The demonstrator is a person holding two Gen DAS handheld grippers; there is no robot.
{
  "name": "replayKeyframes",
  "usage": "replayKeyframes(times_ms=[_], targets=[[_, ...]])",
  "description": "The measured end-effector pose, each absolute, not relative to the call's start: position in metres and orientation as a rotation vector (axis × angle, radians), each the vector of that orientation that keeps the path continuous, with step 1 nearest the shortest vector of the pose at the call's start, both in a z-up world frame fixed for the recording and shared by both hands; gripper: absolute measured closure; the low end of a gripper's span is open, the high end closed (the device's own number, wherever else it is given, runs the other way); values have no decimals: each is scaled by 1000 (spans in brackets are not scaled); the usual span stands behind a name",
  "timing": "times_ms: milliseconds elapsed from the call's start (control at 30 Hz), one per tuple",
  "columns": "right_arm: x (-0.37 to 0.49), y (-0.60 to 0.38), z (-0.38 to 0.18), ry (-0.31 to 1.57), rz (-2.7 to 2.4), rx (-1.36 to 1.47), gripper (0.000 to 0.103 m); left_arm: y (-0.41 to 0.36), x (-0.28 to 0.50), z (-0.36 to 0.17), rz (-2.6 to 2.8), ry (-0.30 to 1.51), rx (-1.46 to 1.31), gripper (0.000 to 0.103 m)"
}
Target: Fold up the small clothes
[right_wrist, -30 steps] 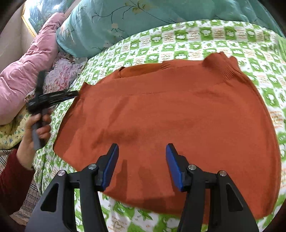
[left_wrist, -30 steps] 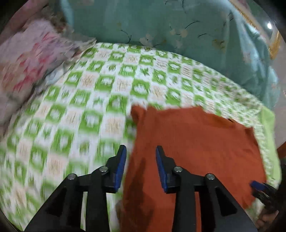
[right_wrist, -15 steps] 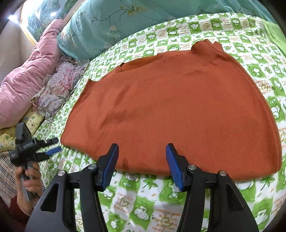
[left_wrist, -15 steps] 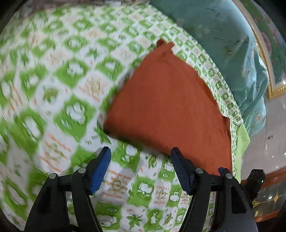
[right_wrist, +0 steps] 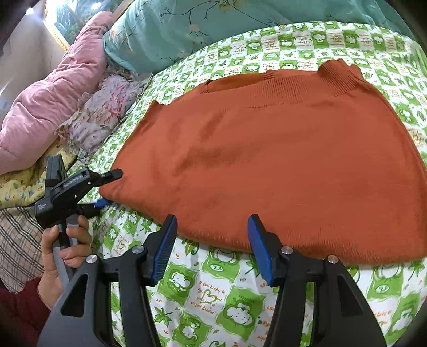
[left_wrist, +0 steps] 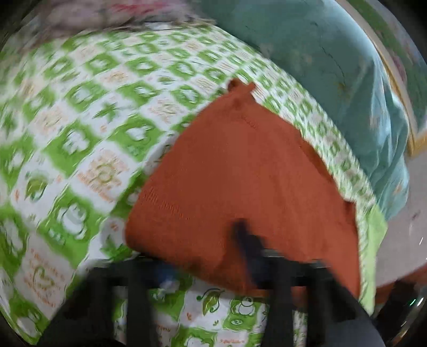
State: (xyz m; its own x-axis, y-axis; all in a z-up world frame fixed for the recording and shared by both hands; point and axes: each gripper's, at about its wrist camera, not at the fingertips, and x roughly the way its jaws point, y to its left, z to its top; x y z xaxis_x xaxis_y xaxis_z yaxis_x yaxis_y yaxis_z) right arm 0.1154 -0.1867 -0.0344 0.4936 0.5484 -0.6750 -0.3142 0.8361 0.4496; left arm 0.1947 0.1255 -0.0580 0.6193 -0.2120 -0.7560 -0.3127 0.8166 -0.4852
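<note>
An orange knitted sweater (right_wrist: 267, 160) lies flat on the green-and-white checked bedsheet (right_wrist: 213, 293), with its collar (right_wrist: 339, 77) at the far right. My left gripper (right_wrist: 110, 188) is at the sweater's near-left corner. One finger lies over the cloth, a blue pad sits under it, and the jaws are closing with a gap still showing. The left wrist view is blurred; it shows the sweater (left_wrist: 240, 173) and my left gripper (left_wrist: 202, 253) at its near edge. My right gripper (right_wrist: 212, 240) stands open at the front hem, its pads off the cloth.
A teal floral pillow (right_wrist: 200, 24) lies along the far side of the bed. A pink quilt (right_wrist: 48, 93) and a flowered cloth (right_wrist: 104, 112) are piled at the left. A hand (right_wrist: 61, 256) in a dark red sleeve holds the left gripper.
The left gripper left the sweater's far-left corner, swung down to its near-left corner, opened wide and now narrows around that corner. The right gripper has drawn back slightly to the hem.
</note>
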Motion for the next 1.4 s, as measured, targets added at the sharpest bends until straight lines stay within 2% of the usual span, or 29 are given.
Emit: replayKeyframes(times_ms=[67, 133, 367, 533, 700, 733, 767, 800, 1133, 1200, 1233, 1300, 1333, 1400], targets=[[119, -191, -31, 911, 528, 283, 47, 120, 197, -53, 67, 913, -580, 88], [123, -196, -27, 901, 520, 278, 47, 105, 196, -41, 83, 906, -457, 91], [149, -228, -12, 889, 531, 325, 47, 12, 188, 9, -32, 776, -73, 94], [177, -250, 1, 889, 550, 367, 47, -70, 183, 15, -176, 727, 120, 96], [210, -255, -8, 946, 656, 472, 47, -122, 189, -17, -282, 797, 198, 97], [218, -251, -14, 967, 678, 489, 43, -126, 188, -21, -274, 797, 214, 97], [223, -248, -19, 984, 692, 493, 38, -127, 187, -22, -275, 798, 215, 97], [230, -241, -27, 1012, 702, 495, 38, -123, 186, -21, -281, 798, 195, 97], [295, -170, -51, 1100, 835, 506, 38, -100, 176, -7, -294, 775, 122, 97], [306, -150, -48, 1108, 845, 467, 45, -102, 176, -8, -290, 783, 133, 97], [309, -142, -47, 1115, 849, 445, 62, -102, 177, -9, -286, 785, 138, 97], [310, -130, -39, 1115, 842, 374, 81, -104, 177, -7, -285, 787, 142, 97], [307, -128, -32, 1099, 848, 341, 86, -104, 177, -2, -296, 783, 134, 97], [297, -138, -8, 1033, 855, 291, 86, -108, 177, 9, -336, 761, 114, 97]])
